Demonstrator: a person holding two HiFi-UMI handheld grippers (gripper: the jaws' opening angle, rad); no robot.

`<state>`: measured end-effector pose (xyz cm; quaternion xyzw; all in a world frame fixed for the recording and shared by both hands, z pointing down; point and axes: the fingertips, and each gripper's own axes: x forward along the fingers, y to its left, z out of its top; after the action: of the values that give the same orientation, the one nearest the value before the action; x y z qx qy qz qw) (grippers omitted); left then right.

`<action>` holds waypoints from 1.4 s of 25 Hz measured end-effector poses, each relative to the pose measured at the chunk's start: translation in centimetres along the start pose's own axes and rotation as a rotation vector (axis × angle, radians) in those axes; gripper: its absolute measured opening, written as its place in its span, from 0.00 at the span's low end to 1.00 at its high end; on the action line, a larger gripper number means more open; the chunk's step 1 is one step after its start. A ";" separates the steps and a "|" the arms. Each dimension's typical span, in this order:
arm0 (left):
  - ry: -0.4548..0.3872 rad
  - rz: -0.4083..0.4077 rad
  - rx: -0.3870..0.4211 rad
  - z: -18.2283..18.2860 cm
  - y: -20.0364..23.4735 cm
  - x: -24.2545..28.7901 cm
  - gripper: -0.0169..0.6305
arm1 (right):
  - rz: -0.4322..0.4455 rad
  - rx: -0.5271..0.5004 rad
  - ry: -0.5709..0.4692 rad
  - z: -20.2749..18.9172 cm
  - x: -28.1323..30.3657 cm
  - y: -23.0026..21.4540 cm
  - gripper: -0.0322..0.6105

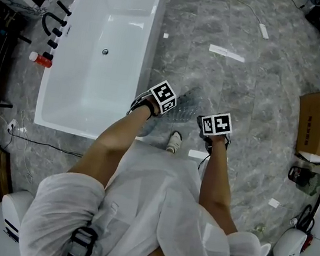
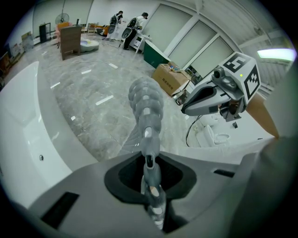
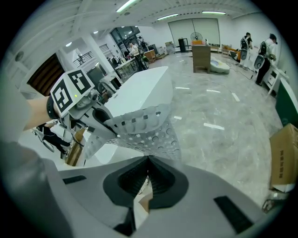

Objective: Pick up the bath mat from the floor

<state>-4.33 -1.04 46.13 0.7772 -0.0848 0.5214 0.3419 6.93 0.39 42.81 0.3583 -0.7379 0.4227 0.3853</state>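
— What's biggest?
— A white bathtub (image 1: 121, 29) on a grey marble floor (image 1: 243, 89). Beside it, a see-through bath mat (image 3: 144, 130) is held up, its length running gripper to gripper.
— The grippers?
— The left gripper (image 2: 149, 160) and right gripper (image 3: 148, 163) each pinch one end.

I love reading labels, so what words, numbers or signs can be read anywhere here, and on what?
No text here is legible.
Brown cardboard box: red print, too blurred to read.
Black-and-white marker cubes: square patterns only, no words or numbers.
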 end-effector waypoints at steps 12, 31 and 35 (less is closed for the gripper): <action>0.018 -0.008 0.010 0.1 0.4 0.4 0.11 | -0.010 0.005 0.014 0.0 0.1 -0.7 0.09; 0.020 -0.028 0.016 1.2 0.7 0.9 0.11 | -0.023 0.017 0.019 0.5 0.5 -1.8 0.09; 0.021 -0.028 0.015 1.7 0.8 1.0 0.11 | -0.021 0.022 0.018 0.6 0.4 -2.2 0.09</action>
<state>-3.02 -2.45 46.98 0.7755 -0.0661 0.5252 0.3442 8.43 -1.08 43.73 0.3664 -0.7259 0.4301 0.3922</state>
